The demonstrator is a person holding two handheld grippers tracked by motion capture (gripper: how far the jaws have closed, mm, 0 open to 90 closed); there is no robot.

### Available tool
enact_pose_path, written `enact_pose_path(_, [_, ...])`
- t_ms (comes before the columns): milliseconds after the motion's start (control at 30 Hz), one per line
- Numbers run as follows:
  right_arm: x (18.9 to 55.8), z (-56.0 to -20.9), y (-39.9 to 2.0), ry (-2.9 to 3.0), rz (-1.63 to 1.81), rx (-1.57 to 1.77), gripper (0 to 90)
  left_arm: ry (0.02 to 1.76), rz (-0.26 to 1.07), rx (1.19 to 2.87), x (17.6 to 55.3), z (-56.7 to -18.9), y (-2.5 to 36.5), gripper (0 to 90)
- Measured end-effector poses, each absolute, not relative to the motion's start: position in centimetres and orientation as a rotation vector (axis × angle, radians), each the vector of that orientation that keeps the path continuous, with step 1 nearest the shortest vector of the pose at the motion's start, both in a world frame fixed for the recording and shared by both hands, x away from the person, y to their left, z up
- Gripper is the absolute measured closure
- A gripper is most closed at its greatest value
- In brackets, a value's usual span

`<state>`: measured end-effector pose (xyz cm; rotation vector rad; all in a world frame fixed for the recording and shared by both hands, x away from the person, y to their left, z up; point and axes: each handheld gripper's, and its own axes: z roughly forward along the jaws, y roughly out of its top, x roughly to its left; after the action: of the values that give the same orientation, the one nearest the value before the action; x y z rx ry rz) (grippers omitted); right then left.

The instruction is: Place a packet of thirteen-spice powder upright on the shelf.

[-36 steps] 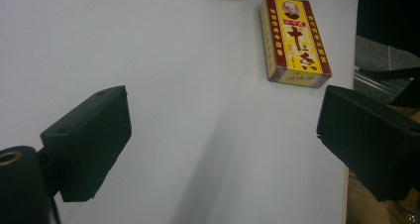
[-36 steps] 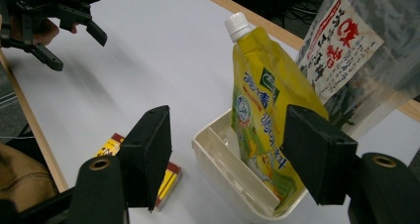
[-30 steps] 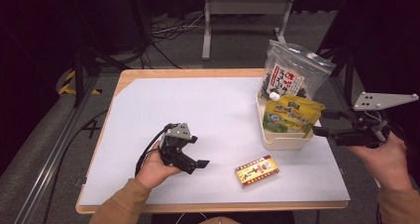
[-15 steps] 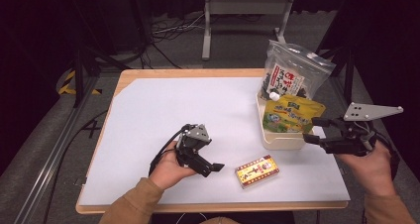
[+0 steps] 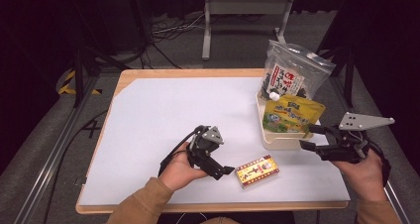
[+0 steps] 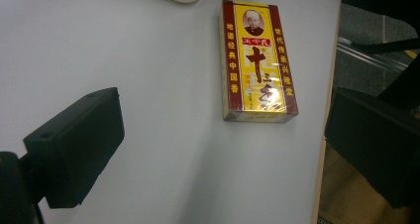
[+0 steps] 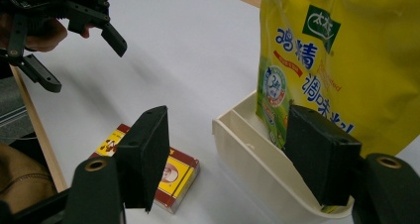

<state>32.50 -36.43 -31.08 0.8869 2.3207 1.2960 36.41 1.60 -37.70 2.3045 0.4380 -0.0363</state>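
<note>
A yellow and red box (image 5: pixel 256 171) lies flat near the table's front edge, also seen as the box (image 6: pixel 257 60) and the box (image 7: pixel 171 177). My left gripper (image 5: pixel 224 170) is just left of it, low over the table. Its jaws stand open and empty, as the left gripper (image 6: pixel 223 107) points at the box's near end. My right gripper (image 5: pixel 312 139) hangs open at the front right corner of a cream tray (image 5: pixel 271 141). In the right gripper view, the right gripper (image 7: pixel 230 149) has the tray wall (image 7: pixel 247 154) between its jaws, untouched. A yellow bag (image 7: pixel 332 55) stands in the tray.
A dark snack bag (image 5: pixel 292 75) with a clear zip top stands at the tray's far end, behind the yellow bag (image 5: pixel 292 115). The white table top (image 5: pixel 163 115) stretches left and back. The table's front edge runs close below the box.
My left gripper has slid to the right, up to the box. My right gripper has come down and to the left, to the tray's corner. Both stay open.
</note>
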Motion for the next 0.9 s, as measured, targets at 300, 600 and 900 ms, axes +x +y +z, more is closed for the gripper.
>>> enact_pose_path(300, [32.5,-31.9,-36.5,2.317,1.291,0.906,33.6,0.405,-0.057,2.32,36.1,-38.0,-0.7,2.8])
enact_pose_path(600, [32.5,-32.2,-36.5,2.326,1.307,0.91,32.6,0.417,-0.093,2.345,35.7,-39.5,-2.7,3.2])
enact_pose_path(900, [32.6,-32.6,-36.6,2.333,1.31,0.922,32.7,0.466,-0.092,2.34,35.2,-40.9,-4.3,4.3])
